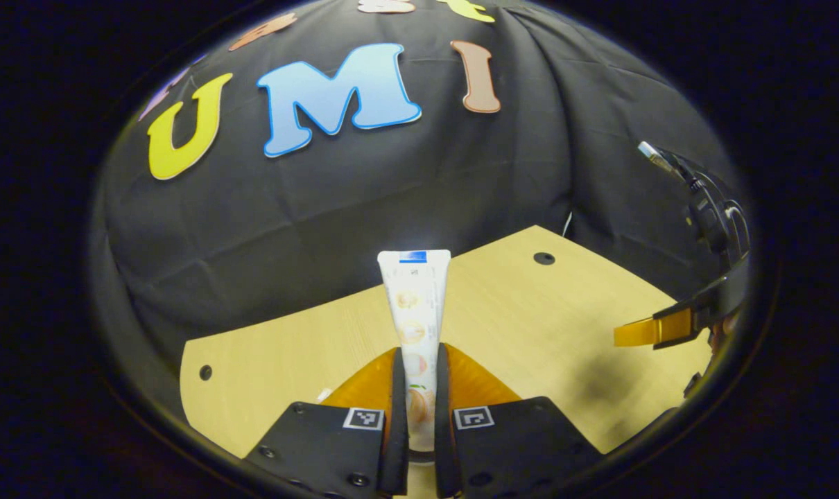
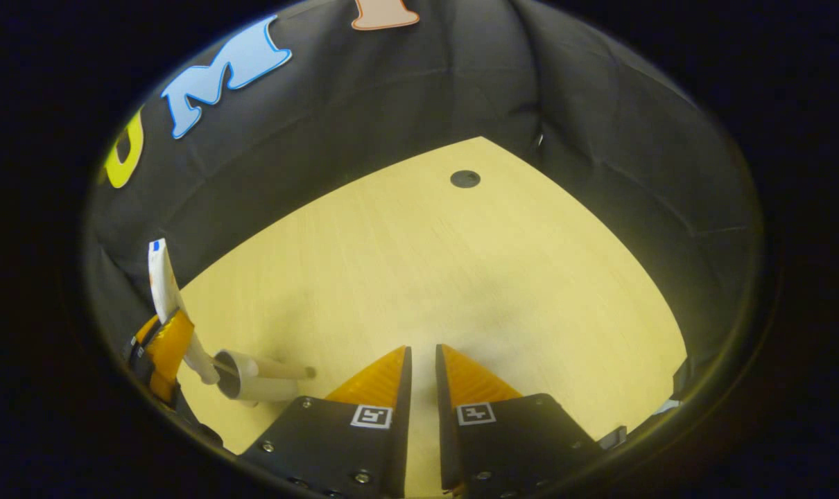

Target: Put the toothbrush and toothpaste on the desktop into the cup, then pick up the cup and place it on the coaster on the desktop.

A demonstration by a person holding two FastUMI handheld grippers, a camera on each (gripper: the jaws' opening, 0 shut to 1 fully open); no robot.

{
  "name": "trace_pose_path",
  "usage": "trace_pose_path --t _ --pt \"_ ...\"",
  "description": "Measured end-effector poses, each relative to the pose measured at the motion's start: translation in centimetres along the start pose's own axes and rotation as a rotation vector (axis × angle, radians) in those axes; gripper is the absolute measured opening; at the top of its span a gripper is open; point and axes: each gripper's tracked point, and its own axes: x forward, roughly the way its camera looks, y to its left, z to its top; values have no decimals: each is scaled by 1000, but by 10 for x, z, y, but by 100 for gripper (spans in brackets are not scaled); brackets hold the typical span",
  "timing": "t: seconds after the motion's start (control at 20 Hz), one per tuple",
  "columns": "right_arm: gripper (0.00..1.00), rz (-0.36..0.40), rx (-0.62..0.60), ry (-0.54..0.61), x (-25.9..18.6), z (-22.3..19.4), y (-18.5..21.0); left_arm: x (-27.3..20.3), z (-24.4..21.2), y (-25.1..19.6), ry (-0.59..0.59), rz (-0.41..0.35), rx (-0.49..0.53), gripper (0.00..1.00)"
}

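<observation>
Left gripper view: my left gripper is clamped on a white plastic toothpaste tube with fruit pictures, both fingers pressing its sides, the flat crimped end pointing away from me above the pale wooden desktop. My right gripper shows at the right edge, off to the side of the tube.

Right gripper view: my right gripper hangs over the bare desktop, its fingers close together with a narrow gap and nothing between them. At the left edge, the toothpaste tube points cap-down at the mouth of a white cup. A thin light-coloured toothbrush handle sticks out of the cup.
</observation>
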Motion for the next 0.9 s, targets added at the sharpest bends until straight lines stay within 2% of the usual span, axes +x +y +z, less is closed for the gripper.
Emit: trace_pose_path --t 0.1,0.3,0.45,0.5,0.55,0.65,0.7,0.8,0.85,0.9 --pt "19 -1 -7 7 0 -2 0 10 -14 3 23 2 -40 23" --pt "20 -8 -16 19 0 -3 -2 22 -41 20 48 70 -121 23" --pt "19 -12 -9 24 0 -2 -3 18 -57 21 59 100 -102 27" --pt "19 -11 -4 27 -1 -3 -3 16 -58 20 54 111 -81 33" --pt "19 -11 -1 30 -1 -3 -2 12 -58 17 44 118 -60 33" --pt "19 -6 0 31 -2 -2 -1 3 -56 8 28 112 -44 40" --pt "19 -1 -3 33 0 -5 -1 -1 -55 2 27 103 -55 58" --pt "19 20 -13 34 2 -7 1 -8 -61 -5 45 89 -80 68" --pt "19 34 -19 35 3 -7 2 -10 -65 -6 57 87 -93 69" --pt "19 47 -25 36 2 -7 2 -14 -67 -7 63 85 -109 63"
